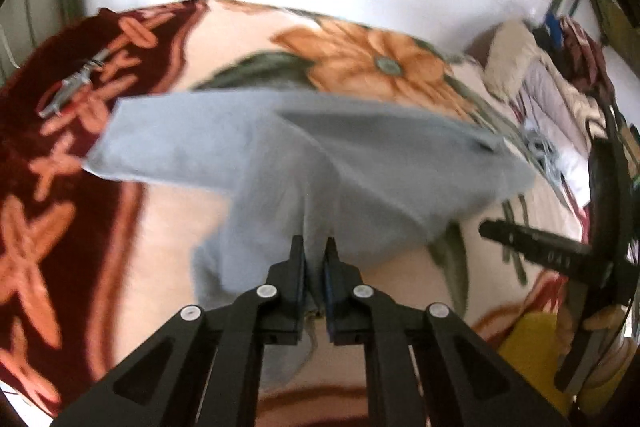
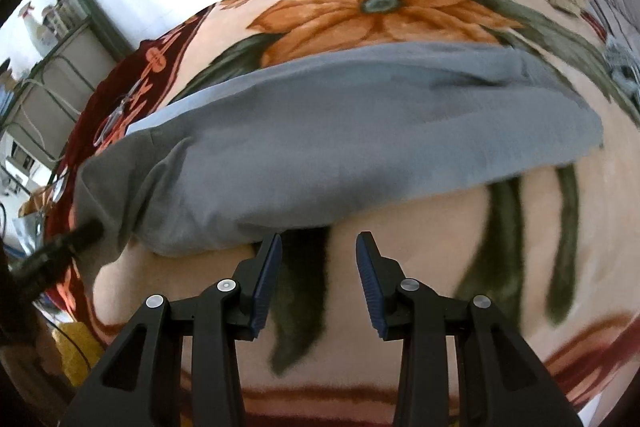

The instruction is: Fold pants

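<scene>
My left gripper had its jaws pinched nearly together on a gathered fold of the grey pants, the cloth running up out of the narrow gap between the pads and fanning away from them in a taut ridge. I read that grip as deliberate: a pinch at the near edge lets the fabric be lifted and carried over itself for the fold. From that pinch the pants spread outward across the flowered blanket, one flat part reaching left toward the dark red border and a bulkier part slumping right. My right gripper stood partly open with nothing between its blue pads; its fingertips sat just at the near hem of the pants without closing on it, over the blanket's green stem pattern. I judged it was placed there ready to take the matching edge, so both corners could travel together. In the right wrist view the pants lay as a long band across the blanket, its left end puckered where my left gripper's tip met it. Farther right, a heap of bedding lay well apart from the work.
</scene>
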